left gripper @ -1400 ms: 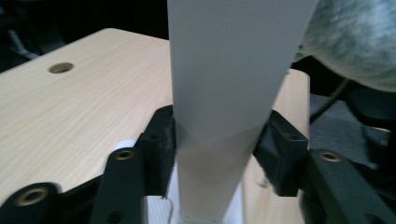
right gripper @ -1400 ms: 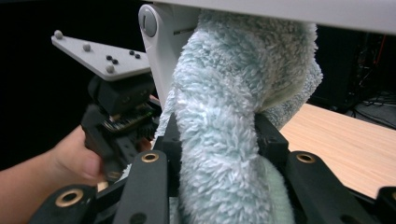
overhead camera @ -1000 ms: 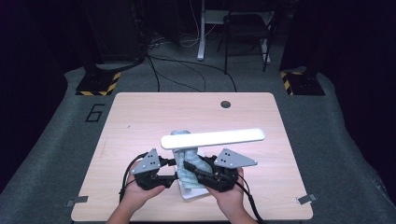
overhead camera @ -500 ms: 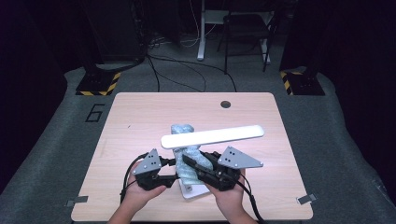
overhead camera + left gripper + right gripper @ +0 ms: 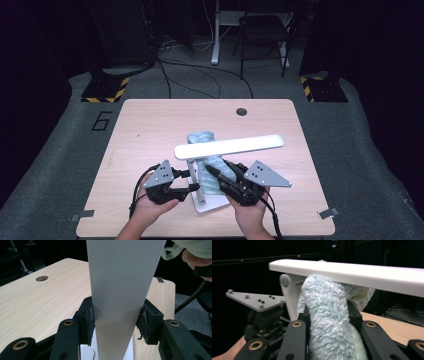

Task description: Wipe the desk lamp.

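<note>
A white desk lamp stands near the table's front edge, its long light bar [image 5: 230,146] level above its base [image 5: 210,204]. My left gripper [image 5: 192,181] is shut on the lamp's upright stem [image 5: 122,290], with both pads pressed against its sides. My right gripper [image 5: 220,172] is shut on a fluffy pale-blue cloth [image 5: 327,315]. Its jaws have just been closing on that cloth. The cloth rises under the light bar [image 5: 352,272] beside the stem [image 5: 289,295], and its far end [image 5: 202,137] lies on the table behind the lamp.
The wooden table [image 5: 150,130] has a cable hole [image 5: 242,111] at the back right. Tape tabs [image 5: 327,213] mark its front corners. Grey floor with a painted 6 [image 5: 102,121] surrounds it, and a chair [image 5: 262,30] and cables stand behind.
My right gripper has shifted slightly with the cloth beside the lamp's stem. The left gripper and the lamp have kept still.
</note>
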`<state>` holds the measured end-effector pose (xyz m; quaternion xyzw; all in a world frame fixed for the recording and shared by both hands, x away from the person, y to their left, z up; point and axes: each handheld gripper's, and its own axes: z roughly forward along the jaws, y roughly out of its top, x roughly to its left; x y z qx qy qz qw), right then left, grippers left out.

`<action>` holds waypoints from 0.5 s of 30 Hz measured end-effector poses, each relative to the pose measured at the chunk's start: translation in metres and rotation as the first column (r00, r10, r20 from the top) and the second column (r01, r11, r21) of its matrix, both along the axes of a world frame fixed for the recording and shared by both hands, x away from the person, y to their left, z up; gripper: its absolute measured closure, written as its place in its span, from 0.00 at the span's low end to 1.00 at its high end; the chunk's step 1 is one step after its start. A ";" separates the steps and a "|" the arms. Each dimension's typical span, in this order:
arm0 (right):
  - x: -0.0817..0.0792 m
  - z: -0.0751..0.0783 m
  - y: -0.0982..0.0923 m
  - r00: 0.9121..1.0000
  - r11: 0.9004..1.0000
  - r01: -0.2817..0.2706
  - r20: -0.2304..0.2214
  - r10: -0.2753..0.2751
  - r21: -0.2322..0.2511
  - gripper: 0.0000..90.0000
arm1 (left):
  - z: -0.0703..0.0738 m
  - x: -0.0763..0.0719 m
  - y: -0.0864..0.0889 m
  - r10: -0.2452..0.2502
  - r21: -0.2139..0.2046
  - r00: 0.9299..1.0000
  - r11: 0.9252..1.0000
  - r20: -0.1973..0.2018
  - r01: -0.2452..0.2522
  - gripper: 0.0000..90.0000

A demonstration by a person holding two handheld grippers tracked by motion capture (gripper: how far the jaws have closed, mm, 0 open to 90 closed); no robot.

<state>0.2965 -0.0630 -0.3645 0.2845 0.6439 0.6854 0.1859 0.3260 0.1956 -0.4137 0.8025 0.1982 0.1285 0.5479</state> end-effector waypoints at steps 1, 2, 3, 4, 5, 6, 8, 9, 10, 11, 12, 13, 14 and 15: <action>0.001 -0.001 -0.003 1.000 1.000 0.014 -0.001 -0.014 0.004 0.77 | 0.000 0.000 0.000 0.000 0.001 1.000 1.000 0.001 0.000 0.59; 0.002 -0.002 -0.006 1.000 1.000 0.025 -0.005 -0.025 0.006 0.77 | 0.000 0.000 0.000 0.000 -0.001 1.000 1.000 0.000 0.000 0.59; 0.002 -0.003 -0.008 0.999 0.999 0.034 -0.008 -0.034 0.010 0.77 | -0.001 0.000 0.000 0.003 -0.008 1.000 1.000 0.003 -0.003 0.59; 0.004 -0.004 -0.011 0.999 0.999 0.047 -0.012 -0.047 0.016 0.77 | 0.000 0.000 0.000 0.003 -0.005 1.000 1.000 0.006 -0.003 0.59; 0.005 -0.005 -0.015 0.998 0.998 0.059 -0.018 -0.059 0.023 0.77 | 0.000 0.000 0.000 0.004 0.000 1.000 1.000 0.006 -0.004 0.59; 0.006 -0.007 -0.019 0.997 0.997 0.072 -0.024 -0.071 0.031 0.77 | 0.000 0.000 0.000 0.004 0.000 1.000 1.000 0.006 -0.004 0.59; 0.008 -0.009 -0.026 0.995 0.994 0.096 -0.041 -0.094 0.049 0.76 | 0.000 0.000 0.000 0.002 -0.003 1.000 1.000 0.007 -0.002 0.59; 0.008 -0.010 -0.031 0.993 0.993 0.109 -0.047 -0.106 0.055 0.76 | 0.000 0.000 0.000 0.004 0.000 1.000 1.000 0.006 -0.004 0.59; 0.009 -0.012 -0.035 0.992 0.991 0.123 -0.045 -0.121 0.054 0.76 | 0.000 0.000 0.000 0.005 -0.003 1.000 1.000 0.009 -0.005 0.59; 0.010 -0.013 -0.040 0.990 0.989 0.136 -0.052 -0.133 0.059 0.76 | 0.000 0.000 0.000 0.004 0.000 1.000 1.000 0.007 -0.004 0.59; 0.010 -0.014 -0.044 0.988 0.987 0.147 -0.058 -0.144 0.064 0.76 | 0.000 0.000 0.000 0.004 0.002 1.000 1.000 0.007 -0.004 0.59; 0.011 -0.014 -0.049 0.986 0.985 0.160 -0.056 -0.156 0.062 0.76 | 0.000 0.000 0.000 0.005 0.002 1.000 1.000 0.007 -0.005 0.59; 0.011 -0.015 -0.055 0.983 0.983 0.174 -0.064 -0.170 0.063 0.76 | 0.000 0.000 0.000 0.004 -0.001 1.000 1.000 0.008 -0.004 0.59; 0.012 -0.016 -0.059 0.981 0.981 0.185 -0.068 -0.181 0.062 0.76 | 0.000 0.000 0.000 0.005 0.001 1.000 1.000 0.006 -0.005 0.59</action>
